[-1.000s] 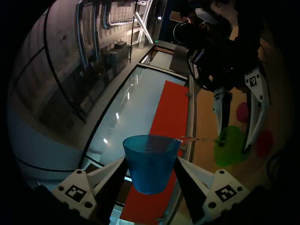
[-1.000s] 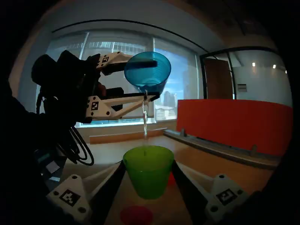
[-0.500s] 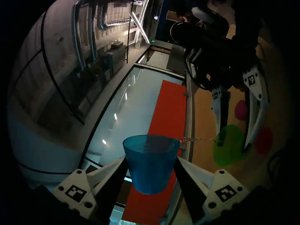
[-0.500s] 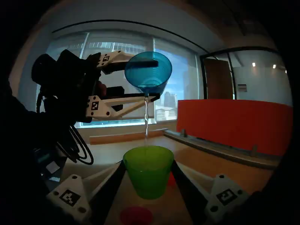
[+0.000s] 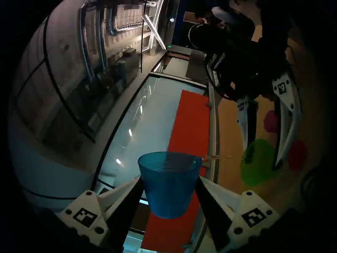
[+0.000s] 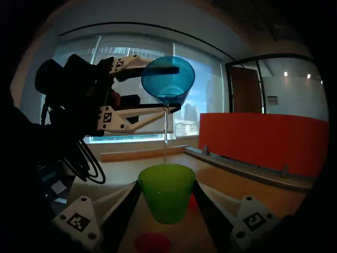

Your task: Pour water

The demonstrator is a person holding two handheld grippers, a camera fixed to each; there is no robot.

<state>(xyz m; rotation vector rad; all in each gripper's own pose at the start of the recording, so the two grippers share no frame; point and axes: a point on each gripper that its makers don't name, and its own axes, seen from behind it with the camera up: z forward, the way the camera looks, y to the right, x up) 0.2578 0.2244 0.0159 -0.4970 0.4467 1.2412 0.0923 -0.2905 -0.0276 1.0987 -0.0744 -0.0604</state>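
Tipped slightly further than a second ago, the blue cup [image 6: 167, 82], clamped between the left gripper's [image 5: 168, 182] fingers, trickles a thinner stream [image 6: 166, 126] into the green cup [image 6: 167, 198] directly below, gripped by the right gripper's [image 6: 167, 187] fingers over the tabletop [image 6: 236, 185]

The left gripper [image 5: 169, 190] is gripping a blue cup [image 5: 169, 183] between its jaws, while a thin water stream [image 5: 224, 157] is running from its rim to a green cup [image 5: 258, 165] in the right gripper's [image 5: 263, 163] jaws.
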